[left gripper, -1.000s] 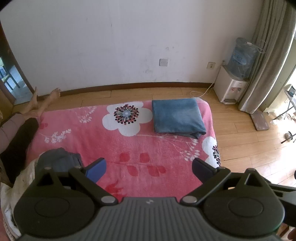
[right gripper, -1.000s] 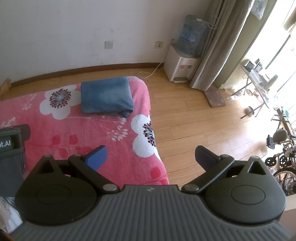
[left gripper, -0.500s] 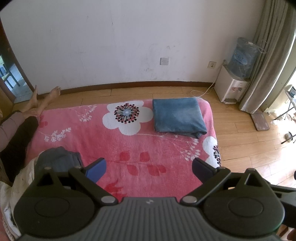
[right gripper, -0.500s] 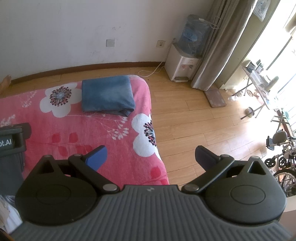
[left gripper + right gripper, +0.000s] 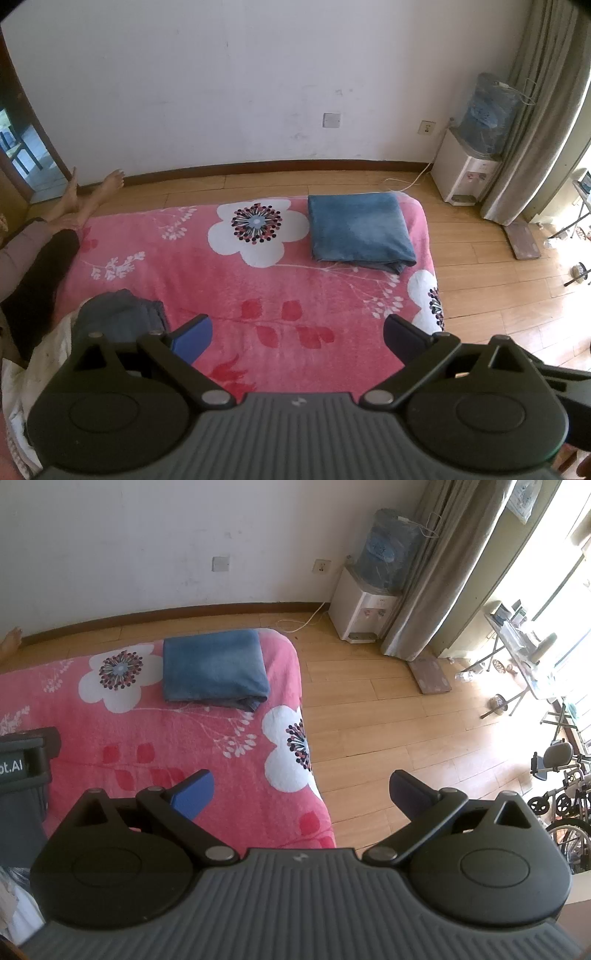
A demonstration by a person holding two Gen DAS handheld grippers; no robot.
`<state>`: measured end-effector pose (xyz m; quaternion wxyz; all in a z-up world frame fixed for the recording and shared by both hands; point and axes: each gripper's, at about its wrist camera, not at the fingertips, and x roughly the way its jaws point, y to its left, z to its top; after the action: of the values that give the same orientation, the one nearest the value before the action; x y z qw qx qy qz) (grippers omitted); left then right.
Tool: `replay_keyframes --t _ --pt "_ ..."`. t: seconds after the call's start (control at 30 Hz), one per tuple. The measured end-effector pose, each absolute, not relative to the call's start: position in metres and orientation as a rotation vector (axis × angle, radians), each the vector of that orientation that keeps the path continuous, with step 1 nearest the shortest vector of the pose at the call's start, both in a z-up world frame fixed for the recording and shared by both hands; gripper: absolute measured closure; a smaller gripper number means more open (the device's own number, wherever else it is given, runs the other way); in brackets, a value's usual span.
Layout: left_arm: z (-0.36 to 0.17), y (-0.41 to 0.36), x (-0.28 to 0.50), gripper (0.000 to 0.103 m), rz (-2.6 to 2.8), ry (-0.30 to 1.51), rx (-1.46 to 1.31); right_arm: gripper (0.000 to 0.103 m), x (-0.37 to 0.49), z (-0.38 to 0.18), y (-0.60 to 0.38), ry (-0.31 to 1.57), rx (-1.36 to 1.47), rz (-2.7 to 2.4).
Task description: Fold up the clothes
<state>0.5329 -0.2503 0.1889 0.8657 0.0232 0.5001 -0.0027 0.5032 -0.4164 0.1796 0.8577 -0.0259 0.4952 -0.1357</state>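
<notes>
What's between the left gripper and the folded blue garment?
Only bare pink floral blanket. In the left wrist view, nothing lies between the open left gripper and the folded blue garment. The crumpled grey-blue clothes sit off to the left.

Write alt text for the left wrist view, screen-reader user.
The open, empty left gripper hovers over a pink floral blanket. A folded blue garment lies at the far right corner; a crumpled dark garment sits near left, beside a seated person's legs.

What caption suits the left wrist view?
Open left gripper above pink blanket; folded blue cloth far right, crumpled clothes near left.
</notes>
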Motion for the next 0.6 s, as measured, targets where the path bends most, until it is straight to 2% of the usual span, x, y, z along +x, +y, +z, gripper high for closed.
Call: replay_keyframes --t 0.6 --pt "0.1896 -0.2488 0.5324 0.003 0.003 1.052 0.056 0.001 0.5055 0.1789 -0.4103 1.046 -0.054 -0.268"
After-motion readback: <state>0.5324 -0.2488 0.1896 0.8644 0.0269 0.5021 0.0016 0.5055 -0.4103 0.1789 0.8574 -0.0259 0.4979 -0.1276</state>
